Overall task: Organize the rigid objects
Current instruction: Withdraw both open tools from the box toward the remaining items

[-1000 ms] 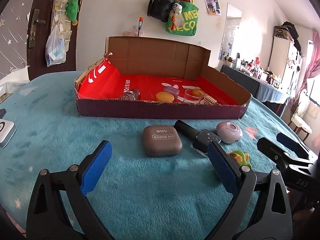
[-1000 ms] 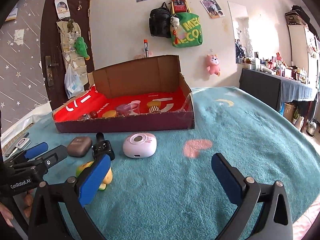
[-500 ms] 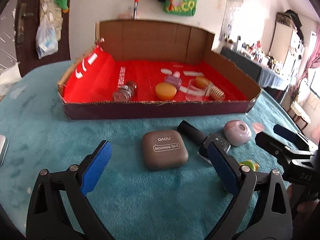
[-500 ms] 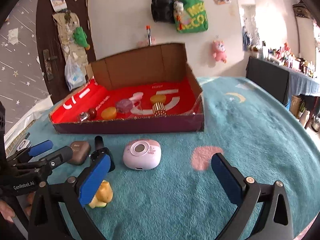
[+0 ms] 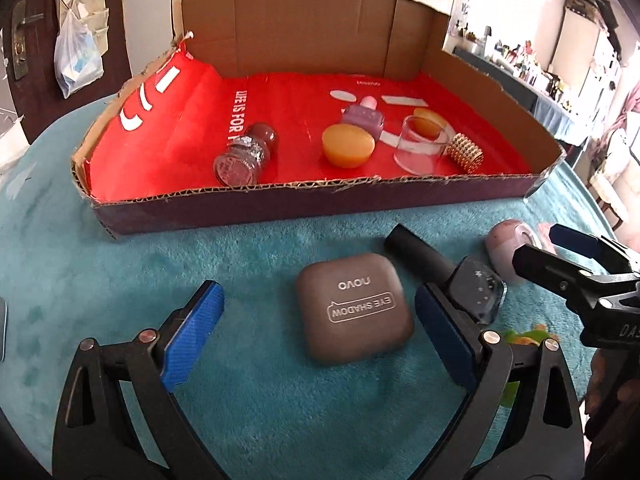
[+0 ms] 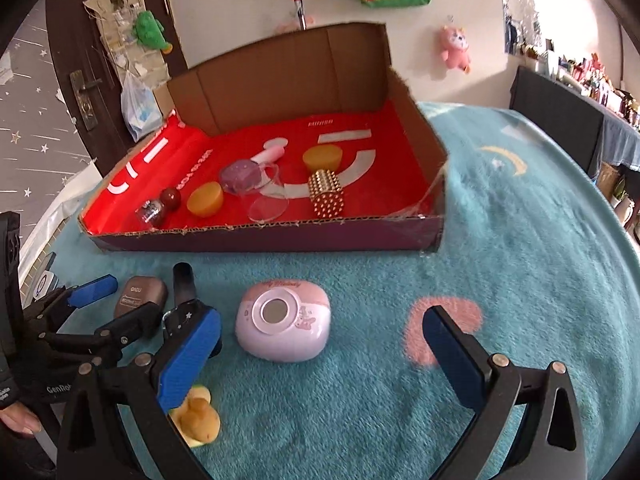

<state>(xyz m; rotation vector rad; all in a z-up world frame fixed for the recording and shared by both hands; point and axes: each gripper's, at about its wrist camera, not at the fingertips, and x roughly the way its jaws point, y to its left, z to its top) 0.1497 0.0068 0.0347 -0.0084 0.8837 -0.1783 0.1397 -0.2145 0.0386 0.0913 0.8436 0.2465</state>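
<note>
A brown eye-shadow case (image 5: pixel 354 306) lies on the teal cloth between the open jaws of my left gripper (image 5: pixel 320 336); it also shows in the right wrist view (image 6: pixel 140 298). A black bottle with a clear cap (image 5: pixel 444 270) lies just right of it. A pink round device (image 6: pixel 284 322) lies between the open jaws of my right gripper (image 6: pixel 320 356), slightly ahead of the fingertips. A yellow duck toy (image 6: pixel 198 420) sits by the right gripper's left finger. The cardboard box (image 5: pixel 280 204) with a red lining holds a glass jar (image 5: pixel 244 156), an orange puck (image 5: pixel 348 146) and several other items.
The box's front wall (image 6: pixel 280 236) stands just beyond the loose items. A phone (image 6: pixel 42 282) lies at the cloth's left edge. A door (image 6: pixel 80 60) and a wall with hanging bags lie behind. A dark side table (image 6: pixel 560 120) stands at right.
Both grippers have moved forward and lowered toward the cloth. The eye-shadow case now lies between the left jaws, the pink device between the right jaws. Both stay open.
</note>
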